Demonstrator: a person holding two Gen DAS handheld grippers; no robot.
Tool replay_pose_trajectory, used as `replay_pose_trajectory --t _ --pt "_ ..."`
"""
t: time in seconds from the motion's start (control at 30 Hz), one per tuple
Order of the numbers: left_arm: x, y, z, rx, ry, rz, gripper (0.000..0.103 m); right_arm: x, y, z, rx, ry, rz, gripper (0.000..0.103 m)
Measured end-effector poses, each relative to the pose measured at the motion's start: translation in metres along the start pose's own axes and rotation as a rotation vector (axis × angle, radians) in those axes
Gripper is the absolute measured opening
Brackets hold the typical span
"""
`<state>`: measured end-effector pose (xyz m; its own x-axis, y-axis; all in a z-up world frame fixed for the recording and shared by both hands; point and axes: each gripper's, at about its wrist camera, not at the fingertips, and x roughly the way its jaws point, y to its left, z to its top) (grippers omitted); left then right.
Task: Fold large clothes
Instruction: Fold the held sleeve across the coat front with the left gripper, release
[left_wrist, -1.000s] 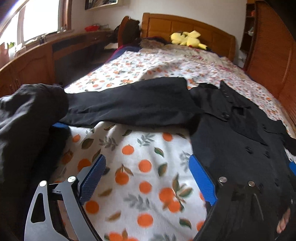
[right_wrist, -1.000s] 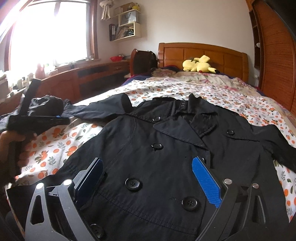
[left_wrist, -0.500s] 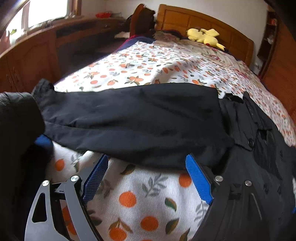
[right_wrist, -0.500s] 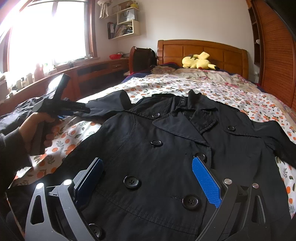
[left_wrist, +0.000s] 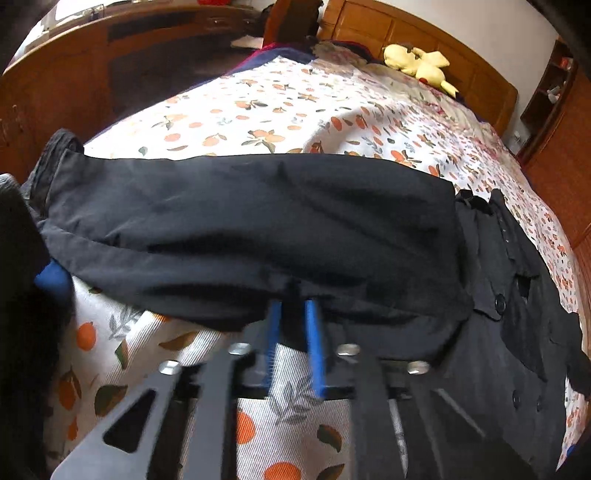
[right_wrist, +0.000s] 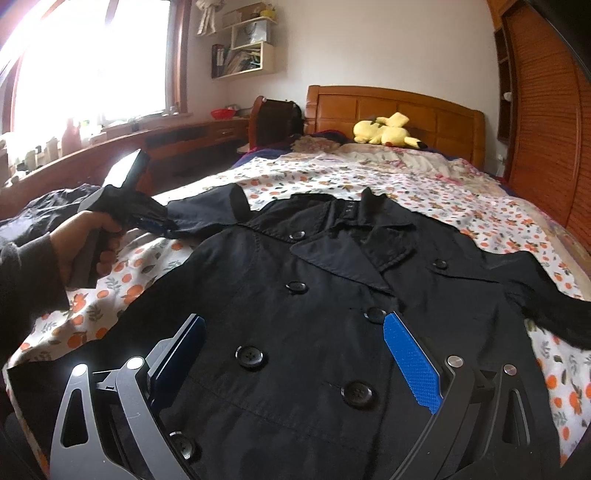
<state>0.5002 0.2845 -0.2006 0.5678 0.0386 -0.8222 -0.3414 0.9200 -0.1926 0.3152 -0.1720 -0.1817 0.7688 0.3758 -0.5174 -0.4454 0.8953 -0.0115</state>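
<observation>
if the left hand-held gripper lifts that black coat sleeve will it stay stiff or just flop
Probably flop: the sleeve already creases and sags where the left hand-held gripper pinches its edge, so both ends would likely droop. It may also drag, since it joins the black coat lying flat on the bedsheet. The fabric looks matte, so slipping seems unlikely.

One black coat (right_wrist: 332, 295) on one bed (right_wrist: 424, 184), one yellow plush toy (right_wrist: 384, 133) at the far end, two tongs (left_wrist: 293, 325) (right_wrist: 291, 354).

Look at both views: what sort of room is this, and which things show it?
Most likely a home bedroom: a bed with a wooden headboard and orange-print bedspread, a yellow plush toy at its head, and wall shelves.
</observation>
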Motion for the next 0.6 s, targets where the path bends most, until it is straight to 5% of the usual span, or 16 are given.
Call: replay_pose_trajectory --t 0.3,0.37,0.4,0.47,0.6 --pt "-0.036 -0.018 0.006 0.05 -0.073 0.007 0.0 -0.014 -0.001 -0.001 -0.005 -0.014 -0.01 0.094" --pt "-0.046 -0.019 0.002 0.046 -0.085 0.029 0.036 -0.015 0.002 0.0 -0.011 -0.022 -0.001 0.094" --pt "-0.05 -0.019 0.0 0.044 -0.093 0.048 0.089 -0.015 0.002 0.0 -0.013 -0.024 0.003 0.094" --pt "-0.061 -0.018 -0.007 0.055 -0.162 0.102 0.098 -0.015 0.003 0.002 -0.016 -0.032 0.014 0.094" --pt "-0.046 -0.01 -0.012 0.026 -0.084 0.097 0.093 -0.018 0.001 0.005 -0.013 -0.048 0.028 0.094"
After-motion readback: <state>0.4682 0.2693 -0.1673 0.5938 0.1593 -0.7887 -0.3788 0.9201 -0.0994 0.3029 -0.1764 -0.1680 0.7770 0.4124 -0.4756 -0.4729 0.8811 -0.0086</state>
